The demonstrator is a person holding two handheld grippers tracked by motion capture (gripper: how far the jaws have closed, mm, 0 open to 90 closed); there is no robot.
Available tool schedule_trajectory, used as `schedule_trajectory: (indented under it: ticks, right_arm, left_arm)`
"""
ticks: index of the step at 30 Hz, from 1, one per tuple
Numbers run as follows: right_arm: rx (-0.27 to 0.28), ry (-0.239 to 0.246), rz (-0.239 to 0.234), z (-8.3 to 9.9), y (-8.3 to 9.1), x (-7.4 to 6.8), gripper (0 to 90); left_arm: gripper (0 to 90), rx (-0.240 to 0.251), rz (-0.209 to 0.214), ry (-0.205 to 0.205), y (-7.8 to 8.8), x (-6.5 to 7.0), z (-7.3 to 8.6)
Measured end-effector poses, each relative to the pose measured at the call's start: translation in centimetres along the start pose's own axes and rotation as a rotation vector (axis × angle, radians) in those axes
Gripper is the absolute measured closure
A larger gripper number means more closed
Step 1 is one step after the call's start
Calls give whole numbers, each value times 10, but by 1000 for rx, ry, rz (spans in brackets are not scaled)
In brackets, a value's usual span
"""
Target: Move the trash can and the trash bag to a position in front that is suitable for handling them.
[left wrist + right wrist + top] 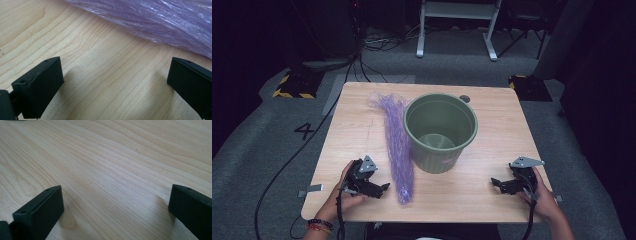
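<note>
My left gripper (381, 188) rests low on the wooden table (492, 200) near its front edge, jaws spread wide with nothing between them. Just beside it lies the purple plastic bag (397, 145), bunched into a long strip running from the far side of the table toward me; in the left gripper view its crinkled film (160, 22) lies just ahead of my jaws, not touching them. A green bucket (441, 132) stands upright right against the bag. My right gripper (496, 184) sits well apart, released and empty
</note>
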State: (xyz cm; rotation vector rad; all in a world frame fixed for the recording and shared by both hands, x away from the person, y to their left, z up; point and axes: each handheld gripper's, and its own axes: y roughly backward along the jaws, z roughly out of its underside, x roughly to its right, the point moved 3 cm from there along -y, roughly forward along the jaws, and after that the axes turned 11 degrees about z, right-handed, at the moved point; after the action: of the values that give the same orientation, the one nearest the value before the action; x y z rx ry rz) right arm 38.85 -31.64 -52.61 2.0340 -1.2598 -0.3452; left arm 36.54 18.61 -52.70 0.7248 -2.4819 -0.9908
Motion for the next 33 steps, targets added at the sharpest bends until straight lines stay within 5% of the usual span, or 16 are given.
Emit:
schedule_trajectory:
  ticks: [9,15,17,26,29,33]
  right_arm:
    - [0,0,-1,0,0,0,0]
    - [0,1,-2,0,0,0,0]
    - [0,3,-4,0,0,0,0]
    - [1,8,-8,0,-1,1,0]
    - [1,8,-8,0,-1,1,0]
    - [1,9,-8,0,-1,1,0]
  left_arm:
    - [14,6,-7,-1,1,2,1]
    - [207,45,31,-2,4,5,-2]
    - [154,49,30,-9,5,7,-3]
    - [168,85,33,-24,9,9,-17]
    - [171,76,-51,-55,6,7,-27]
    - [191,98,-48,-63,4,3,-36]
